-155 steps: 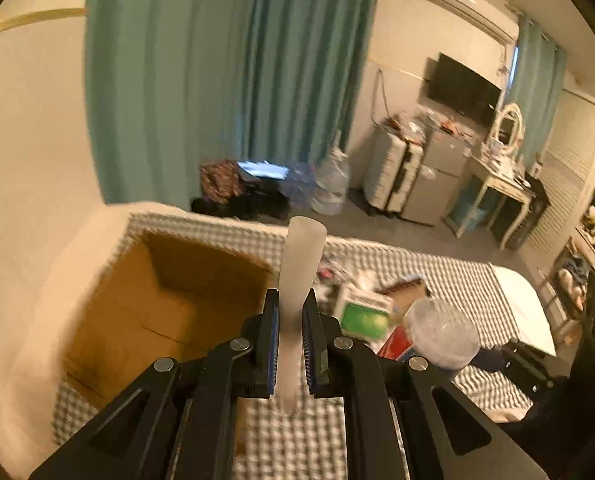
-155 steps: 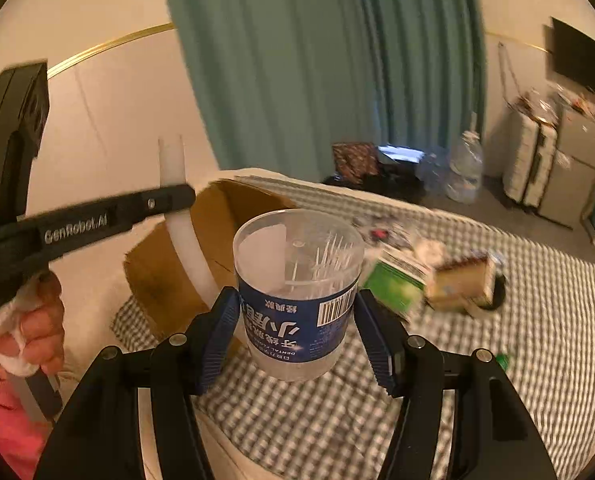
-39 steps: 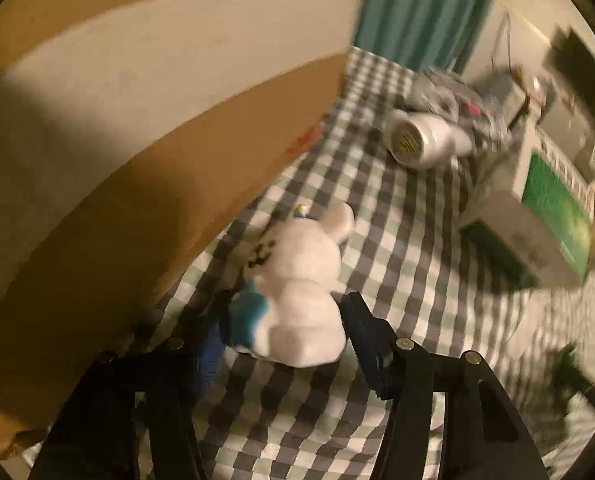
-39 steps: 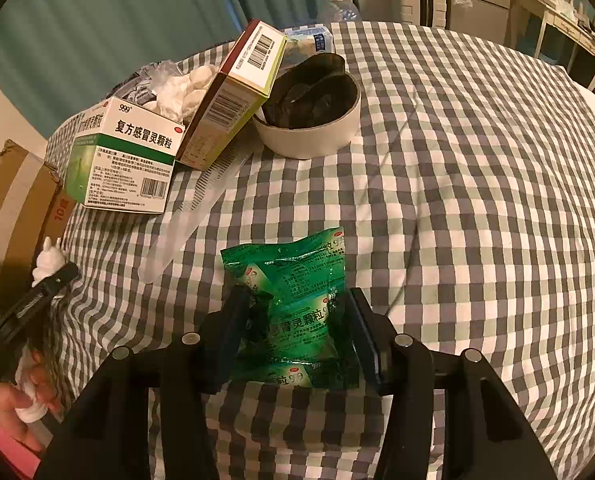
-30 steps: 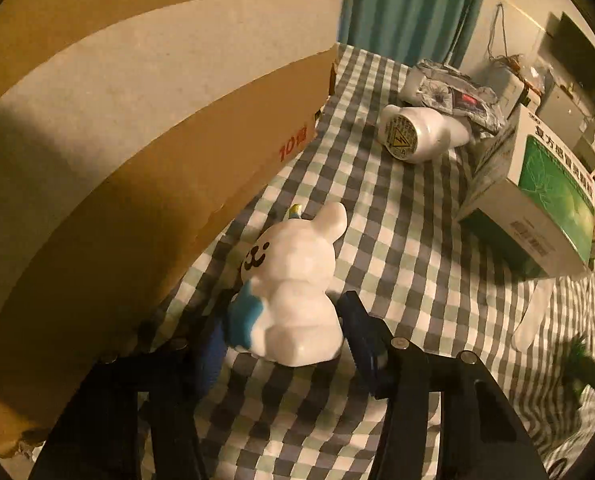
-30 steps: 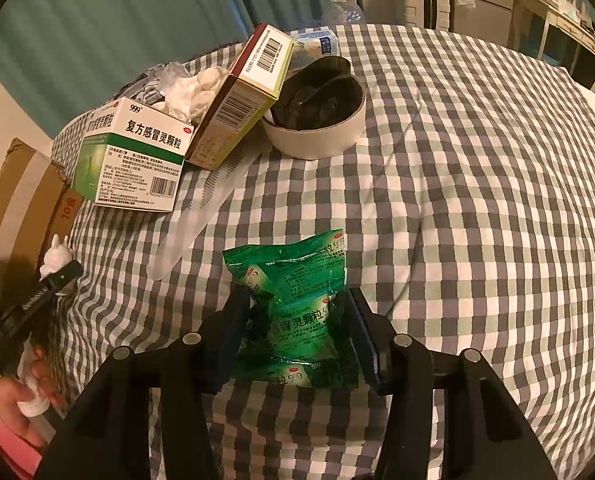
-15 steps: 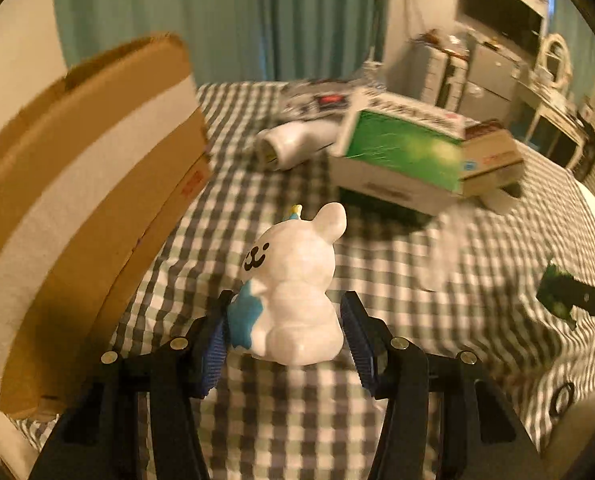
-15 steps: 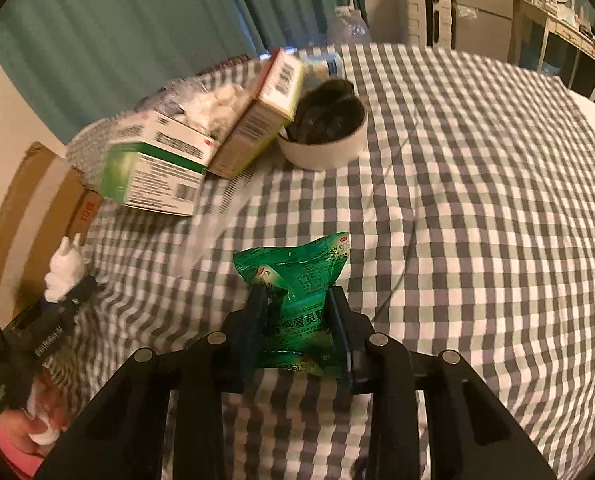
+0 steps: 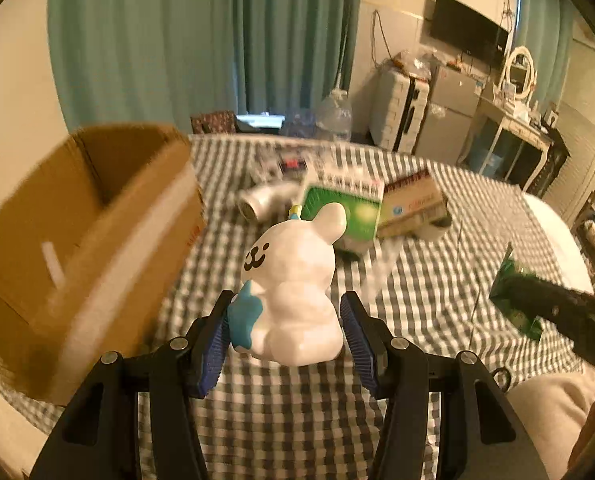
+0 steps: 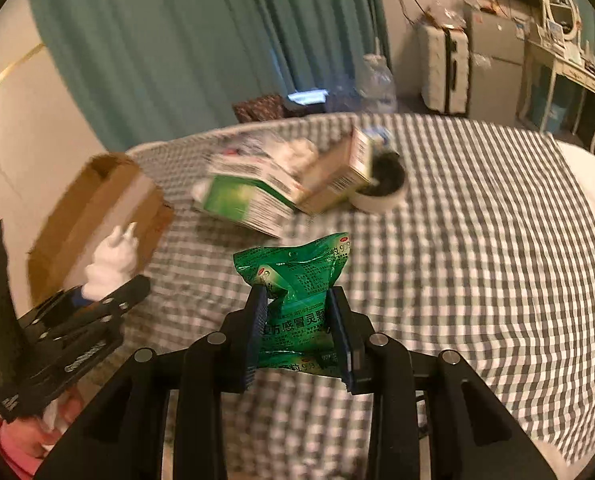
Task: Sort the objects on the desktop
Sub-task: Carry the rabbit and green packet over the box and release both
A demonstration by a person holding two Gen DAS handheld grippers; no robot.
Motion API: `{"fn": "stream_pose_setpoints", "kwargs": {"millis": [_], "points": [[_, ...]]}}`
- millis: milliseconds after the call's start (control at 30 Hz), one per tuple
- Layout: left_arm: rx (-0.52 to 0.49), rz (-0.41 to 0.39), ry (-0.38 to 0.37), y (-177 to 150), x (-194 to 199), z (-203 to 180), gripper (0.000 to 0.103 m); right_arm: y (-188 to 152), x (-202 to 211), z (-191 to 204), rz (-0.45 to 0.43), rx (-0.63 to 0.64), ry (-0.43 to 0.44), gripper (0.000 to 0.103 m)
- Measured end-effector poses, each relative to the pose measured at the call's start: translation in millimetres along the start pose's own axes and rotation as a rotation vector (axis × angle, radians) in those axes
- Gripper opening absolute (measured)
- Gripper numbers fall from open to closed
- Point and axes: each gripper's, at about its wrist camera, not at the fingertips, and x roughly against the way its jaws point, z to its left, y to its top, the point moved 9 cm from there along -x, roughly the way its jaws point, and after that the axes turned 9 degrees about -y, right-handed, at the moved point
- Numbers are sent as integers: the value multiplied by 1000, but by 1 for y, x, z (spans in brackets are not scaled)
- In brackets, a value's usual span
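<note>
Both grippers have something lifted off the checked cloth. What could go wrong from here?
The white bunny figurine is smooth and rounded, pinched only low on its sides by the left gripper, so it might slip or tip out. The green sachet crumples in the right gripper and could slide free before reaching the cardboard box.

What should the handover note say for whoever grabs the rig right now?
Left claw: shut on the white bunny figurine, lifted off the checked tablecloth, beside the open cardboard box.
Right claw: shut on the green sachet pack, also off the cloth.
In the box: one white tube shows; the rest of the inside is hidden.
On the table: green medicine box, tan carton, white bowl, white bottle on its side, clear plastic piece.
Left: probably drop both held items into the box, then clear the rest.
</note>
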Motion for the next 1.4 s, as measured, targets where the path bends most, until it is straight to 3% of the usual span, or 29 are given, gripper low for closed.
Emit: {"fn": "stream_pose_setpoints", "kwargs": {"millis": [167, 300, 500, 800, 1133, 1267, 1400], "points": [[-53, -43, 65, 35, 35, 18, 55, 17, 36, 54, -64, 83, 42, 31], [-47, -73, 60, 53, 56, 36, 55, 26, 49, 93, -96, 147, 70, 31], [-30, -45, 59, 70, 78, 72, 55, 46, 58, 142, -135, 254, 71, 31], [-71, -73, 182, 105, 125, 156, 55, 74, 63, 211, -161, 322, 164, 31], [20, -39, 176, 91, 103, 223, 55, 83, 39, 293, -119, 413, 272, 31], [64, -8, 150, 75, 81, 247, 55, 88, 14, 316, -93, 423, 277, 31], [95, 36, 134, 57, 59, 266, 55, 87, -25, 331, -14, 401, 291, 31]]}}
